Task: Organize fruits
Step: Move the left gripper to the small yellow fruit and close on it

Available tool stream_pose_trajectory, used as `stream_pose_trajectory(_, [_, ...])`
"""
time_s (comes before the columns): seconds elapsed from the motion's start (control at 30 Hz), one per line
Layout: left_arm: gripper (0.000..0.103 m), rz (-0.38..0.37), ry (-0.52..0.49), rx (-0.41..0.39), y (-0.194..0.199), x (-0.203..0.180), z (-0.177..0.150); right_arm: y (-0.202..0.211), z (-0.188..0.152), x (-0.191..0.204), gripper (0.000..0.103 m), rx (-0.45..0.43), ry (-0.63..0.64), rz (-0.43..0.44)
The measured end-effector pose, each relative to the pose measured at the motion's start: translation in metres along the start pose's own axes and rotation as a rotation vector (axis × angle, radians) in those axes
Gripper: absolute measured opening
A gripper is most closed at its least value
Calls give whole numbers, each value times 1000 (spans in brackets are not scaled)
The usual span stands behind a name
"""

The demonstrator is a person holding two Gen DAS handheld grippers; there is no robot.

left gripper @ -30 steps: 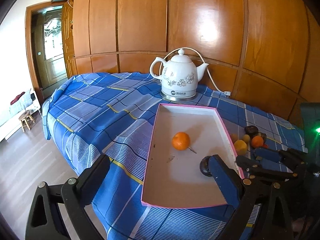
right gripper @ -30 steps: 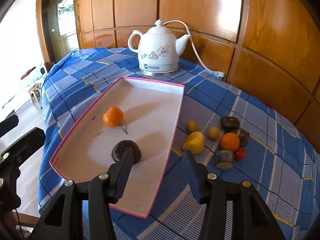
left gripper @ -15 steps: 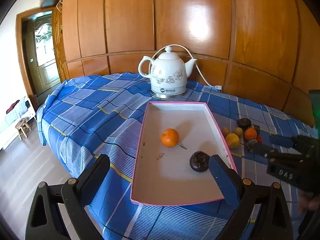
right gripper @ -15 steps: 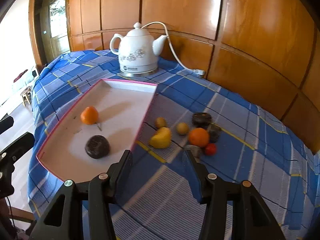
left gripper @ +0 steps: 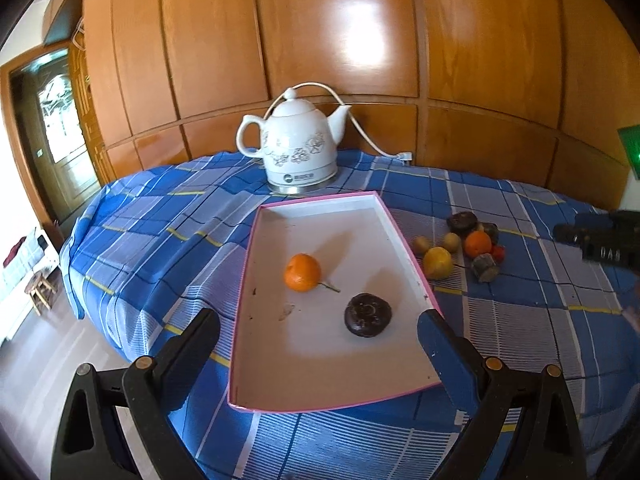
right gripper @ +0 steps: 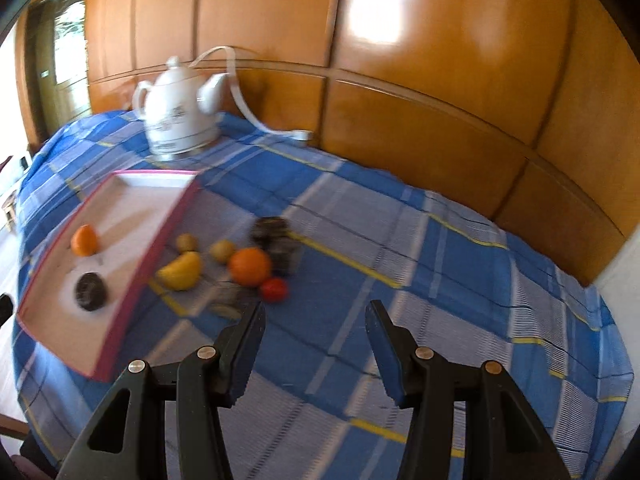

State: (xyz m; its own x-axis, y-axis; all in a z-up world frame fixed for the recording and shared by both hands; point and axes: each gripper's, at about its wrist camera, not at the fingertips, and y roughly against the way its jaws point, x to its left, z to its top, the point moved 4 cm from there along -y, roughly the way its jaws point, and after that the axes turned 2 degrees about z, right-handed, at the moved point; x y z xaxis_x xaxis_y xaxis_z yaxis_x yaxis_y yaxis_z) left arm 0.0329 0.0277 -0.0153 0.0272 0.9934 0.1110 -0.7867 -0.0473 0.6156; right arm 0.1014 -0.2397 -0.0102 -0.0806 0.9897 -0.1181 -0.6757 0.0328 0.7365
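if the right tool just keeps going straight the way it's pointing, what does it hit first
Probably bare blue plaid tablecloth: the open right tool aims just right of the small red fruit. Depth is unclear in this blurred view.

My left gripper [left gripper: 318,330] and right gripper [right gripper: 314,322]: black angular frames, triangular cut-outs, blue-faced finger pads [left gripper: 440,340], round silver screws at each joint.

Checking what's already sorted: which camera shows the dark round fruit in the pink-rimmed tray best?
Left wrist: the dark round fruit lies sharp and near in the pink-rimmed tray. The right wrist view shows it small and motion-blurred, far left.
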Motion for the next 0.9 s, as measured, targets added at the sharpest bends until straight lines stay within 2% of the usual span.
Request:
stream_pose_trajectory(0.23, [100,-22,-51,-3,-2,-20,6,-14,-3,-61,53,43,-84,-75])
stream_pose_trajectory(0.4, [96,-65,-87,21,-9,-35,8,-30,-18,-95,53,84,-193,-67])
stream_pose_trajectory(0.5, [83,-127,-111,49,-16,-49,11,-38,-22,-107,53,121,-280,-31])
stream_pose_trajectory(0.67, [60,-221,-158,80,-24,-72,17,-39,-21,-105,53,125,-308,13])
stream_pose_trajectory(0.9, [41,-327,-180,190,-52,-93,26,-37,-15,-97,53,119,-300,51])
